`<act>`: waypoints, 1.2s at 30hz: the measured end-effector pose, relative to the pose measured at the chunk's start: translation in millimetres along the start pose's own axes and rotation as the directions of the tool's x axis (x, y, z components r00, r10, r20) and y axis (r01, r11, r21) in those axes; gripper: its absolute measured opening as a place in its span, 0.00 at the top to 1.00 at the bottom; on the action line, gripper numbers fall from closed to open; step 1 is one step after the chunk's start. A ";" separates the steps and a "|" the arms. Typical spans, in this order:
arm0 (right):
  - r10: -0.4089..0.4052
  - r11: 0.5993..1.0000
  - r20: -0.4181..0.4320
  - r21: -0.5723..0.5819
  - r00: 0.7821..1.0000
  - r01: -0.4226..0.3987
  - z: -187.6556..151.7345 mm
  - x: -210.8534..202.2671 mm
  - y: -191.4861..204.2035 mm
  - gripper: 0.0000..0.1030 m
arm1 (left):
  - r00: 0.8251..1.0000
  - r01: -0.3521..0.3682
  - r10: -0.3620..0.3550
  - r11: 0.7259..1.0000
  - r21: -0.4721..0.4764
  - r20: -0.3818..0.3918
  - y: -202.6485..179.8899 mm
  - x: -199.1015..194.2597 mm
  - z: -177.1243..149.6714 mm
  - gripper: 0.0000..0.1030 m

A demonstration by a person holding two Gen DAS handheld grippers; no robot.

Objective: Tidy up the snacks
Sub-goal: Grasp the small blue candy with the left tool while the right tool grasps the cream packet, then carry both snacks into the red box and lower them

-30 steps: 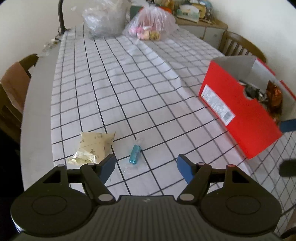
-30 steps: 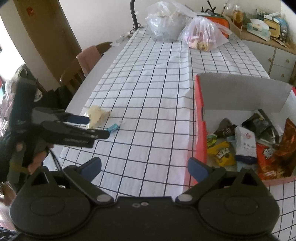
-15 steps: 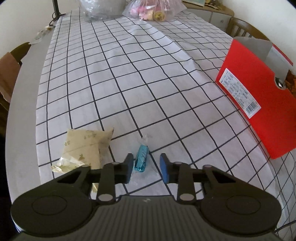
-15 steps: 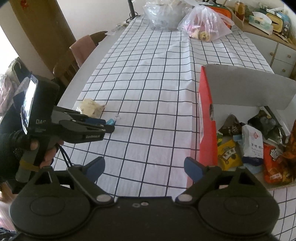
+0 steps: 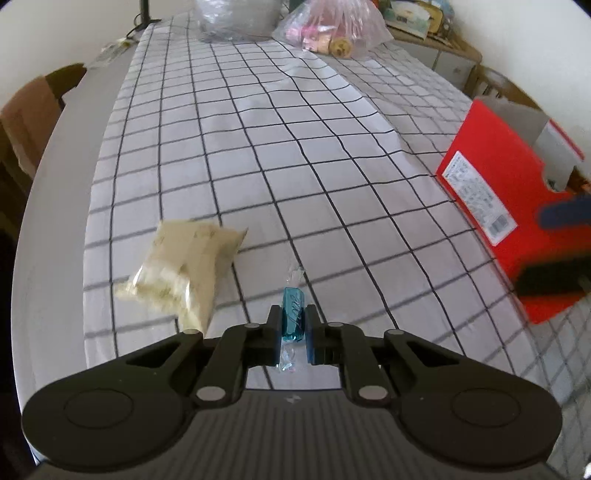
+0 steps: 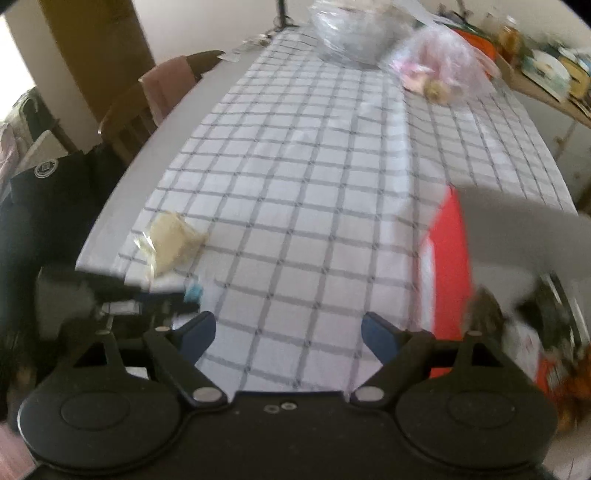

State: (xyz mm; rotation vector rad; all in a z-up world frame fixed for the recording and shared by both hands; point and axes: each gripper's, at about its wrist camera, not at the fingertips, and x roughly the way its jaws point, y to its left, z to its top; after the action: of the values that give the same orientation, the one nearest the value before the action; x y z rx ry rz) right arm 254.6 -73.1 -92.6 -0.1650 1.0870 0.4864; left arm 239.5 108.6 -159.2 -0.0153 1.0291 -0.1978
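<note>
My left gripper (image 5: 291, 321) is shut on a small blue wrapped candy (image 5: 293, 317), held just above the checked tablecloth. A beige snack packet (image 5: 184, 269) lies on the cloth just left of it; it also shows in the right wrist view (image 6: 171, 243). The red snack box (image 5: 495, 206) stands open at the right, with several snacks inside it (image 6: 524, 332). My right gripper (image 6: 288, 330) is open and empty above the cloth, between the left gripper (image 6: 162, 299) and the box. That view is blurred.
Two plastic bags (image 5: 332, 33) sit at the table's far end. Wooden chairs (image 6: 136, 118) stand along the left side, another (image 5: 495, 85) at the far right. A cluttered sideboard (image 6: 546, 77) is behind. The table's left edge (image 5: 48, 206) is close to the packet.
My left gripper moved forward over the blue candy and closed on it. My right gripper swung left, away from the red box, staying open.
</note>
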 end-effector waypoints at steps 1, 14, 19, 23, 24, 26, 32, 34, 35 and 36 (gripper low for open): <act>0.009 1.000 0.005 -0.023 1.000 -0.009 8.1 5.8 7.8 0.16 | 1.000 0.000 0.000 1.000 -0.011 0.002 2.7 -4.3 -4.9 0.89; 0.104 0.947 -0.075 -0.298 0.992 -0.122 62.6 98.9 103.4 0.12 | 1.000 -0.029 0.027 0.981 -0.193 -0.013 39.9 -35.3 -56.8 0.89; 0.079 0.916 -0.127 -0.383 0.989 -0.123 63.5 126.5 125.4 0.12 | 0.999 -0.039 0.038 0.975 -0.220 -0.011 47.3 -38.8 -64.1 0.89; 0.046 0.903 -0.145 -0.417 0.988 -0.104 58.7 138.5 131.8 0.23 | 0.999 -0.041 0.040 0.970 -0.240 -0.008 52.3 -40.9 -68.3 0.89; 0.045 0.903 -0.149 -0.417 0.988 -0.104 58.4 139.9 131.8 0.30 | 0.999 -0.041 0.041 0.969 -0.242 -0.007 52.1 -41.8 -69.5 0.89; 0.047 0.905 -0.154 -0.412 0.987 -0.107 57.4 141.1 131.8 0.36 | 0.999 -0.043 0.043 0.968 -0.247 -0.005 53.9 -44.0 -72.4 0.89; 0.071 0.923 -0.127 -0.369 0.989 -0.114 50.6 127.7 122.8 0.48 | 0.998 -0.055 0.056 0.967 -0.248 -0.004 51.4 -42.0 -71.5 0.89; 0.074 0.933 -0.116 -0.343 0.991 -0.109 45.6 118.2 114.8 0.50 | 0.998 -0.063 0.063 0.968 -0.243 -0.006 48.7 -42.3 -71.9 0.89; 0.071 0.939 -0.110 -0.327 0.991 -0.104 43.3 112.9 110.1 0.51 | 0.998 -0.066 0.066 0.968 -0.241 -0.008 47.5 -42.4 -71.7 0.89; 0.071 0.947 -0.107 -0.306 0.992 -0.100 41.3 107.5 105.0 0.51 | 0.998 -0.068 0.067 0.969 -0.237 -0.009 45.6 -42.7 -72.1 0.89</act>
State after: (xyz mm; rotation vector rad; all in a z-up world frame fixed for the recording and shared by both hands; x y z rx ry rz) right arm 280.1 66.6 -156.7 -0.4230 1.1085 0.7341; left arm 163.9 166.4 -165.0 -0.1972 1.0479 -0.0116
